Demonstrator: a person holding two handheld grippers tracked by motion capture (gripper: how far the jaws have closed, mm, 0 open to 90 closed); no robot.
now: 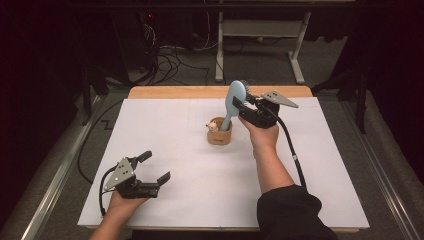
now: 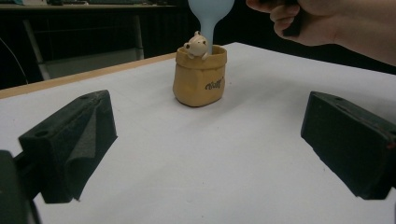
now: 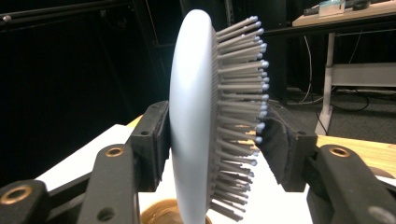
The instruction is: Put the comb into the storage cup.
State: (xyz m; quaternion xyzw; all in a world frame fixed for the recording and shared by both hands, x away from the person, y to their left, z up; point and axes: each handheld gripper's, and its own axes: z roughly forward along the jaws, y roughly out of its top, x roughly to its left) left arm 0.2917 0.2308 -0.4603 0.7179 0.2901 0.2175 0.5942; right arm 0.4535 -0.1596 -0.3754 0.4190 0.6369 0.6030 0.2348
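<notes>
Partly hidden: hairbrush (image 1: pixel 235 97) handle inside holder (image 1: pixel 220 134).

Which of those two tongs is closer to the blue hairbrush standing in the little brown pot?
The right tongs: their jaws sit on either side of the blue hairbrush head. The left tongs rest open, far off near the table's front-left.

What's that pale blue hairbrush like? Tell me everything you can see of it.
The hairbrush looks like smooth pale blue plastic, with an oval head and grey bristles tipped with small pale balls. It stands nearly upright, leaning slightly, handle down inside a small tan sack-shaped holder near the middle of the white table. The right gripper has its jaws on either side of the head, one pad against the smooth back, the other at the bristle tips.
</notes>
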